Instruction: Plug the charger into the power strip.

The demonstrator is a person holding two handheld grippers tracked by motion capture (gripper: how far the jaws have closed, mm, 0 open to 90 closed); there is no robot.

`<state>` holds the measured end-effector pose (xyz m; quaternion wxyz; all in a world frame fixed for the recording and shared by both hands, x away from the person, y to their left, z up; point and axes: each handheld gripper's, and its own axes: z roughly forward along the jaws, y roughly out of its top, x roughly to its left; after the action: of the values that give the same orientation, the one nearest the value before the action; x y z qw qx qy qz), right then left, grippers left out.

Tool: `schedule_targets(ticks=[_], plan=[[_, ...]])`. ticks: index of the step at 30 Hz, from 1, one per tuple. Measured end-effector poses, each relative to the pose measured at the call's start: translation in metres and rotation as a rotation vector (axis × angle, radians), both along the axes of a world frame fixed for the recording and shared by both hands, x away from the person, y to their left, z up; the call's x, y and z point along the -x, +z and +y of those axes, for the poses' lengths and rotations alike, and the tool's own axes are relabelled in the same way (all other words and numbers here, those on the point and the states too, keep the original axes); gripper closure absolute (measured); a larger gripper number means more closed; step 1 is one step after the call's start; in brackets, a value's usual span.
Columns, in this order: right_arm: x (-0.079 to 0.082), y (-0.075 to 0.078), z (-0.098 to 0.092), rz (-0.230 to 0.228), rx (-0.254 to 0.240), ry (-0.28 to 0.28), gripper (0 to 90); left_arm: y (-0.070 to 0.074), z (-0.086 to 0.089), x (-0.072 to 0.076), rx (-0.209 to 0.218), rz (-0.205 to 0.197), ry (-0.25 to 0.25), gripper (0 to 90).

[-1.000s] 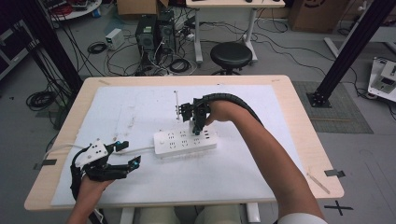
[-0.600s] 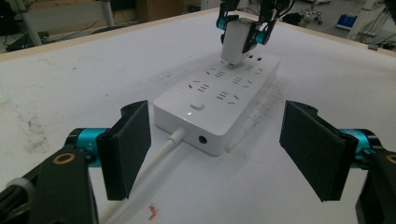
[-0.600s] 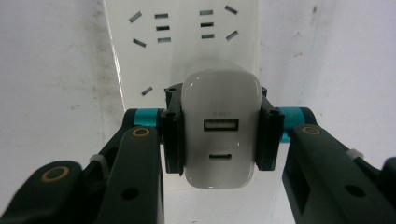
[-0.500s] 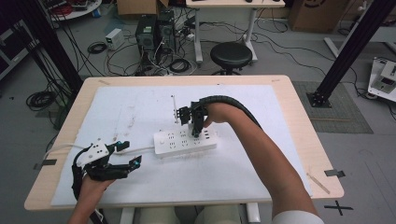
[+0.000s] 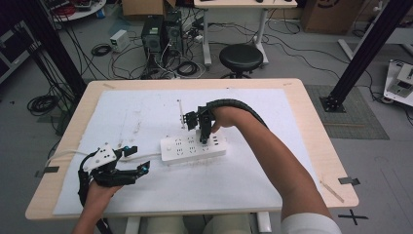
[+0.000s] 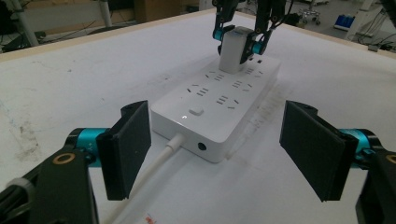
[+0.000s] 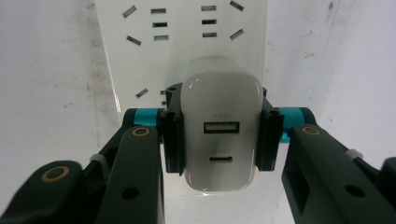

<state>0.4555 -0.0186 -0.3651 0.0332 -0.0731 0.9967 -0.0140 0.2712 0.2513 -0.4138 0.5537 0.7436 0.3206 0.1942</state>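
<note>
The right gripper (image 5: 205,138) has its jaws clamped flat on the two sides of a white charger (image 7: 220,135), which stands upright on the power strip (image 5: 193,148) near the middle of the desk (image 5: 311,146). Gripping it by the flanks leaves the face with its two ports clear and lets the hand push or pull straight along the prongs; the gripper comes down from above for that reason, I would say. In the left gripper view the charger (image 6: 235,49) sits at the strip's (image 6: 219,107) far end, over the outer sockets. Whether its prongs are fully seated I cannot tell, since the body hides them.

The left gripper (image 5: 132,165) rests at about eight o'clock from the strip, a little apart, its jaws standing moderately wide with nothing between them. It points at the strip's near end, where the white cable (image 6: 156,168) runs out beside a small round port. It looks ready to pin that end down should the strip lift or slide while the charger is worked, though for now it touches nothing.

The strip lies slightly askew on the white sheet (image 5: 146,117) covering the desk, its switch end toward nine o'clock.
</note>
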Motion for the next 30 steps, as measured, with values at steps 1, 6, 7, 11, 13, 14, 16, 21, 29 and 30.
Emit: schedule_targets(ticks=[1,6,7,11,13,14,16,21,29,30], plan=[[-0.001,0.0,-0.001,0.003,-0.009,0.005,64.0,0.0,0.001,0.001,-0.002,-0.002,0.002,24.8],[-0.001,0.0,-0.002,0.012,-0.01,-0.011,63.9,0.0,0.005,0.002,0.001,-0.002,0.013,24.8],[-0.002,-0.001,-0.002,0.011,-0.021,-0.004,63.8,0.0,0.006,0.003,0.001,-0.004,0.014,24.8],[-0.003,-0.001,-0.004,0.022,-0.034,-0.008,63.5,-0.001,0.009,0.006,0.0,-0.002,0.022,24.8],[-0.004,-0.001,-0.005,0.023,-0.04,-0.009,63.5,-0.001,0.01,0.007,0.001,0.001,0.026,24.8],[-0.004,-0.001,-0.005,0.024,-0.039,-0.012,63.4,0.0,0.01,0.008,-0.001,-0.004,0.026,24.8],[-0.004,-0.001,-0.005,0.027,-0.048,-0.014,63.2,0.001,0.011,0.008,0.0,-0.002,0.026,24.8],[-0.002,0.0,-0.01,0.021,-0.082,-0.036,62.9,0.002,0.011,0.008,-0.002,-0.008,0.022,24.8],[-0.005,0.0,-0.016,0.046,-0.154,-0.096,59.6,0.002,0.01,0.009,0.003,-0.013,0.021,24.8],[-0.006,0.001,-0.017,0.056,-0.17,-0.114,56.0,0.002,0.01,0.009,0.005,-0.012,0.022,24.8]])
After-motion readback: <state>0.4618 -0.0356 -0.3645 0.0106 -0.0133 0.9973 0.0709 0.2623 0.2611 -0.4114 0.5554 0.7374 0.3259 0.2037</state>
